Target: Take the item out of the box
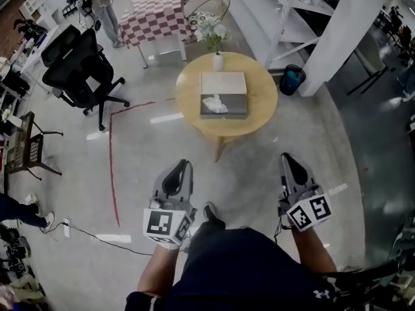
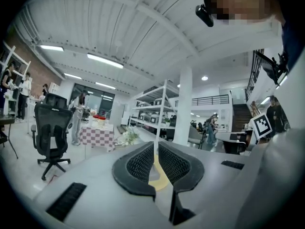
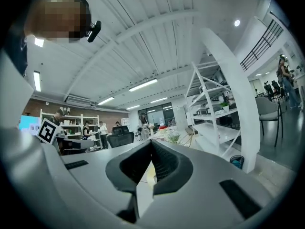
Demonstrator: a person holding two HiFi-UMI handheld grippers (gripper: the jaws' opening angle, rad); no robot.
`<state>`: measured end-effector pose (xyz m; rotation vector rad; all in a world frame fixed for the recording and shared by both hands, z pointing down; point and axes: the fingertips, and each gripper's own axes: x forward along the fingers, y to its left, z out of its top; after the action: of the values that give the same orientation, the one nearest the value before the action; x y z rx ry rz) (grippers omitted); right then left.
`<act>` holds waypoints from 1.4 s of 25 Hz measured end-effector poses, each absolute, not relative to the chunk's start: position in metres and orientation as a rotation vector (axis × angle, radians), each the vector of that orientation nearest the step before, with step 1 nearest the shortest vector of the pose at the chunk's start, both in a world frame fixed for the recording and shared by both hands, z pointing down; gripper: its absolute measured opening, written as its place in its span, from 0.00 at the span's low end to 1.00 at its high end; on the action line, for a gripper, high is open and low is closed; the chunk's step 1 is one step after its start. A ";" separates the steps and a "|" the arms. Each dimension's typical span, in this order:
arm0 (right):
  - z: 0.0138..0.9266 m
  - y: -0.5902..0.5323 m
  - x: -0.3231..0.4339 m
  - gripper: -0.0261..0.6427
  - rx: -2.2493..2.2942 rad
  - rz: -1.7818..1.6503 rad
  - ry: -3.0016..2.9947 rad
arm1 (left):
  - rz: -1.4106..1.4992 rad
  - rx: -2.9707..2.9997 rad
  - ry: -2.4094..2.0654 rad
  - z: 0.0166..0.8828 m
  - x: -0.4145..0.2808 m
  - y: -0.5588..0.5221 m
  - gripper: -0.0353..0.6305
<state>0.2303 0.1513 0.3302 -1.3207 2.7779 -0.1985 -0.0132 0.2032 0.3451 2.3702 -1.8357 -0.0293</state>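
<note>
Both grippers are empty: the left gripper [image 1: 177, 173] has its jaws closed together with nothing between them, and the right gripper [image 1: 293, 167] likewise. Both hang well short of the round table [image 1: 262, 116]. On the table sits the open box [image 1: 223, 83], with the white item [image 1: 214, 104] inside and a vase [image 1: 218, 61] just behind.

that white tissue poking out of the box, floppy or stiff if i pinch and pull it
The tissue looks crumpled and thin, so it is probably floppy and very light. The box lies flat and unheld on the round table, so it could slide or lift with the pull.
</note>
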 end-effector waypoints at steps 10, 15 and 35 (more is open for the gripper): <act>0.330 0.110 0.186 0.06 -1.428 -0.163 2.784 | -0.052 2.341 -1.820 0.358 -0.083 0.173 0.12; 0.340 0.094 0.167 0.06 -1.414 -0.199 2.801 | -0.026 2.304 -1.817 0.371 -0.101 0.165 0.12; 0.372 -0.060 0.127 0.06 -1.271 -0.325 2.888 | 0.010 2.245 -1.884 0.367 -0.115 0.026 0.12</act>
<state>0.1272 -0.0604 0.3719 -1.2706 2.8878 -0.3252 -0.1146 0.0263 0.3667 2.2453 -1.8843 0.0099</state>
